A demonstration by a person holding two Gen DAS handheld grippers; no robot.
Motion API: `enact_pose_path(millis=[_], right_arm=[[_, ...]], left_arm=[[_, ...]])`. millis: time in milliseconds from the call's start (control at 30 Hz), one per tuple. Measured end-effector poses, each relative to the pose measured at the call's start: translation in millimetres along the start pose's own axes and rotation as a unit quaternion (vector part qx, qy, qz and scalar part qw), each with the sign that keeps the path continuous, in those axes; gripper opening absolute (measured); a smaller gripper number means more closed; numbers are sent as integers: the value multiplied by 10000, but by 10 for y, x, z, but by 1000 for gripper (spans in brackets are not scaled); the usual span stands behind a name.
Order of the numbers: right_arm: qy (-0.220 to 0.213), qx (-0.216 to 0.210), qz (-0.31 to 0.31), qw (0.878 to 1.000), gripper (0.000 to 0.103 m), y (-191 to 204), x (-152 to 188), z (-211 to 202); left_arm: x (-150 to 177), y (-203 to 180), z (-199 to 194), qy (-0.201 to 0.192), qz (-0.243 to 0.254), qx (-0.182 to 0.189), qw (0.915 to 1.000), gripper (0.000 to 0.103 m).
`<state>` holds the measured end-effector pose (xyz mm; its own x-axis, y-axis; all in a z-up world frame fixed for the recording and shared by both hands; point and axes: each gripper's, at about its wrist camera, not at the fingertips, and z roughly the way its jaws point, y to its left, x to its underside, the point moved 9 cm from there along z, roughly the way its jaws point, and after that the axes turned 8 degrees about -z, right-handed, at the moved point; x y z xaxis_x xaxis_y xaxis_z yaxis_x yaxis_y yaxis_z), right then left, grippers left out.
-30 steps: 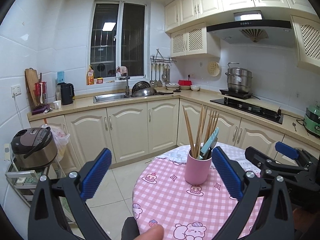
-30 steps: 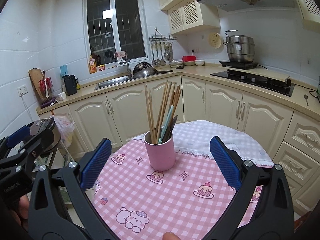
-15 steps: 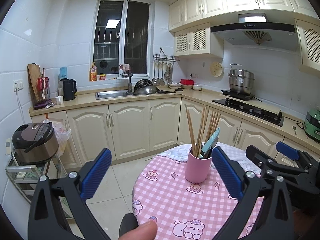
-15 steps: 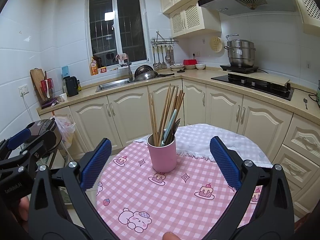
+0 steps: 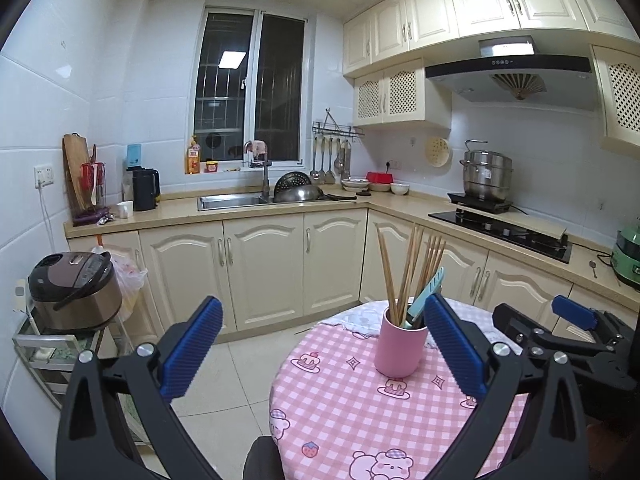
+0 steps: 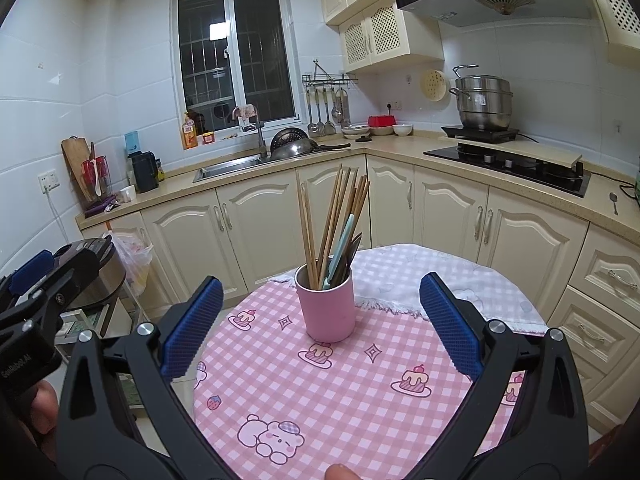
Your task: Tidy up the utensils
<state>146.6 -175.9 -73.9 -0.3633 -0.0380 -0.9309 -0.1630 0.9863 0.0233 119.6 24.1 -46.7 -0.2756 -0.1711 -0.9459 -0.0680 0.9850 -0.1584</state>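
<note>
Both grippers backed off slightly, left gripper (image 5: 320, 344) and right gripper (image 6: 320, 320) gaping empty; next, pluck chopsticks (image 6: 340, 216) from cup (image 6: 326, 306).

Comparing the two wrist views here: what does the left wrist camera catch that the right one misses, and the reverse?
Only the left wrist view shows the whole rice cooker and the green pot on the counter. Only the right wrist view shows the drawers and a fingertip at the bottom. Both show the pink cup of chopsticks on the checked table, and both grippers, left and right, open.
</note>
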Motion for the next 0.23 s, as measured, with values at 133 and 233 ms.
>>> enact_pose_path(millis=[133, 233], right_arm=[[6, -21, -14, 10000, 97, 14, -2, -6], [-5, -26, -10, 10000, 97, 4, -6, -2]], left_arm=[[-7, 22, 13, 71, -86, -54, 9999, 99], [-1, 36, 30, 132, -123, -74, 9998, 99]])
